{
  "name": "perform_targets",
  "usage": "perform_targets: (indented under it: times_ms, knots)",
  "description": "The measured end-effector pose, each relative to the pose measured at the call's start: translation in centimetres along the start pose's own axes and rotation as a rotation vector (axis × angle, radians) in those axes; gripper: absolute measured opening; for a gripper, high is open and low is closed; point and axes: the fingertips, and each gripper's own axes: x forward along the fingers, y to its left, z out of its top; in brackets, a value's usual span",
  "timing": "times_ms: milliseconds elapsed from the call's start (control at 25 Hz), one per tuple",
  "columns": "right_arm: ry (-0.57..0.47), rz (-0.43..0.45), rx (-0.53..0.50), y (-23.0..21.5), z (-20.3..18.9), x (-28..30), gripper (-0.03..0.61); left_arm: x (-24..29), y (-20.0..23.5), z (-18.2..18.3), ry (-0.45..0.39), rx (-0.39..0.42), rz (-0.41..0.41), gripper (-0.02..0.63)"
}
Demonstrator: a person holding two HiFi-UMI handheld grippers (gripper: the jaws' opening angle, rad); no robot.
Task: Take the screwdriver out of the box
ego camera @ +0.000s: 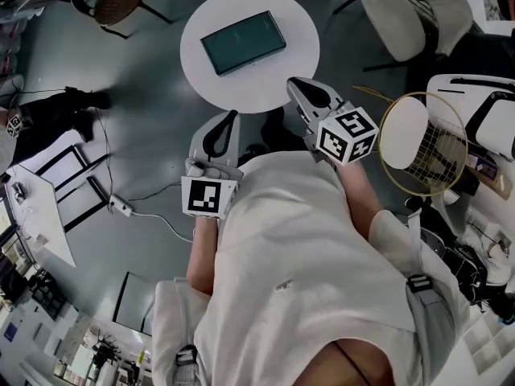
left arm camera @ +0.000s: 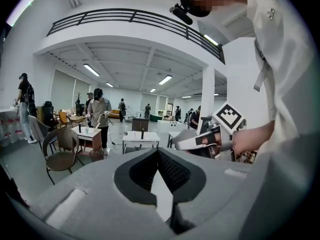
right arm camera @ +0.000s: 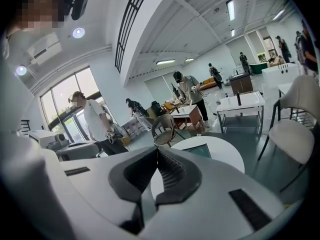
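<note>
One closed teal box was seen lying on one round white table. Two tongs, left tongs and right tongs, were held clenched and empty near the table's edge. The screwdriver could not be seen.

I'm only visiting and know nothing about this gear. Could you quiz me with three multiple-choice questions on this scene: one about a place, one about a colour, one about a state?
1. Where is the box? A on the floor; B on the round white table; C in a gripper.
2. What colour is the box? A red; B yellow; C dark teal.
3. The right gripper's jaws are: A together and empty; B wide apart; C clamped on a screwdriver.

Answers: 1 B, the head view shows it lying on the tabletop. 2 C, its top is dark teal. 3 A, the pads meet with nothing between them.
</note>
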Motion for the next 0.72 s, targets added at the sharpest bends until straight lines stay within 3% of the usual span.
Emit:
perform_targets:
  times_ms: [200, 400, 520, 720]
  knots:
    - [0.041, 0.045, -0.013, -1.4, 0.4, 1.5, 0.006, 2.3, 0.4, 0.1, 0.025, -0.020, 0.032, 0.011]
    - [0.096, 0.070, -0.022, -2.7, -0.4, 2.4, 0.008, 3.5, 0.4, -0.3, 0.086, 0.064, 0.077, 0.011]
    - [0.129, 0.067, -0.028, -3.4, -1.3, 3.0, 0.038, 4.0, 0.4, -1.4, 0.119, 0.040, 0.069, 0.011]
    - [0.158, 0.037, -0.026, -4.4, -2.7, 4.0, 0.057, 5.5, 1.5, -2.9, 0.195, 0.101, 0.043, 0.011]
